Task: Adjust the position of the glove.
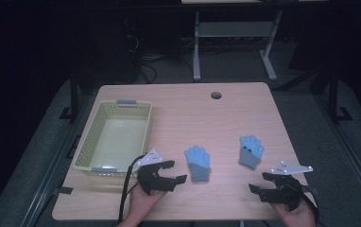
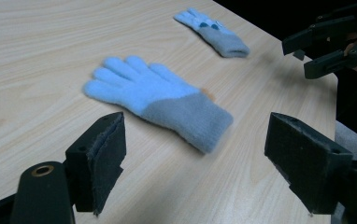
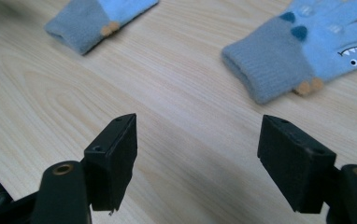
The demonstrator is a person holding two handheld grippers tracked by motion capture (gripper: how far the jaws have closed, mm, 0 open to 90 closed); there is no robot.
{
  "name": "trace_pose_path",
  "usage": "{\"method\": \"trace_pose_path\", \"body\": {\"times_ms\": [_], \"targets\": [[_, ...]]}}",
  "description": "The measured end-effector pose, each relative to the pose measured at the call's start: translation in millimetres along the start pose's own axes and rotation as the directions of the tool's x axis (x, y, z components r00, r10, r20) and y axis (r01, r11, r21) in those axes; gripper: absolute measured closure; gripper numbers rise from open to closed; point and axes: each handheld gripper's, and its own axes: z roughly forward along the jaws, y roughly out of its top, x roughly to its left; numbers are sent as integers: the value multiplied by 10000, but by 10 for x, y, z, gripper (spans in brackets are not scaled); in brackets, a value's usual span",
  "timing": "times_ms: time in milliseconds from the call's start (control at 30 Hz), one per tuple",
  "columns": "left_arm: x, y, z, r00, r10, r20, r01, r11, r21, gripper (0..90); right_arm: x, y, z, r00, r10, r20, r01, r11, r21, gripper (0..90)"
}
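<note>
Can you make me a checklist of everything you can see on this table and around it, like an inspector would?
Surface: light wooden table with a round hole near the far edge.
Job's things: two blue gloves with grey cuffs, left glove plain side up, right glove with a monster face; empty yellow basket at the left.
Clutter: nothing seen.
Grippers: left gripper and right gripper open, holding nothing.
Cables: black cable trailing from the left gripper.
Surroundings: dark room, another table's legs behind.

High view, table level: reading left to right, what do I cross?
Pale green basket → left gripper with jaws open → plain blue glove → blue glove with dark spots → right gripper with jaws open, near the table's right front corner.
</note>
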Motion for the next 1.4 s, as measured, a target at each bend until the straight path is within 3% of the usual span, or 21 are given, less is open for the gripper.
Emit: {"method": "trace_pose_path", "body": {"times_ms": [367,700,1400], "targets": [[-16,-3,-2,9999,-81,118,82,10000,-15,204,27,49,29,10000,-8,-97,9,10000,53,265],[-30,-13,-52,9999,-144,81,145,9998,-142,205,12,210,19,9998,-58,-180,57,9999,-83,260],[-19,-15,-62,9999,-154,43,154,9998,-130,206,-176,606,97,9991,117,-412,-86,9971,762,217]]}}
